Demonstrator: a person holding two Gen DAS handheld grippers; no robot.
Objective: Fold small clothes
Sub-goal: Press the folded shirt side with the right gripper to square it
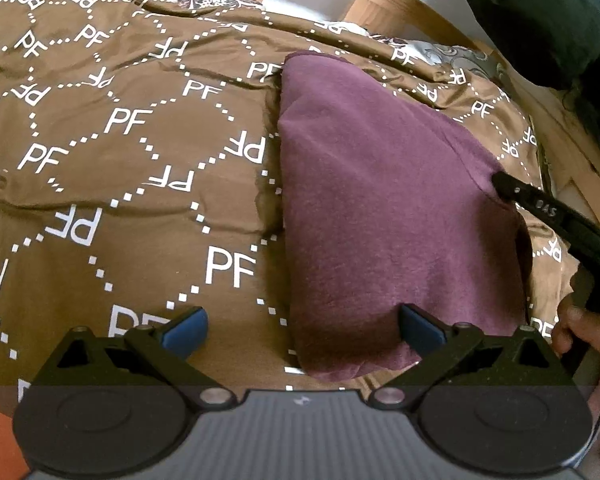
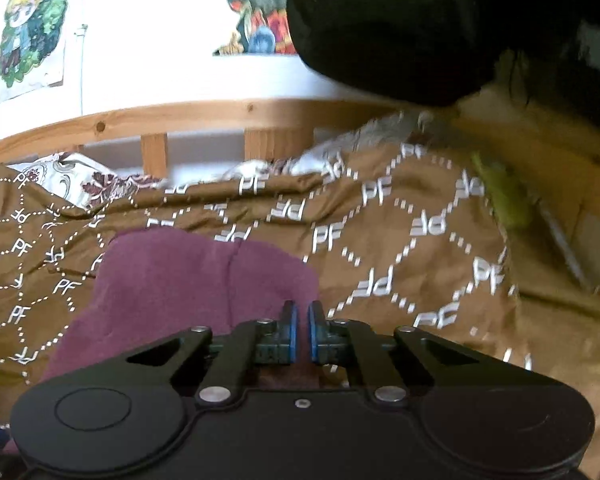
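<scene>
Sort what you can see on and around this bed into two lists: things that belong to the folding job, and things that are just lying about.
Part of the job:
- purple garment, lying on the bedspread
- left claw, open at its near edge
- right claw, nearly shut at its right edge

Just lying about:
- brown PF bedspread
- floral pillow
- wooden bed rail
- cartoon poster
- black padded garment

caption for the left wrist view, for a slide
Open left gripper over folded maroon garment on brown bedspread.

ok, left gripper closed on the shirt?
No: in the left wrist view the left gripper stands wide open, its blue pads far apart over the near edge of the purple shirt.
</scene>
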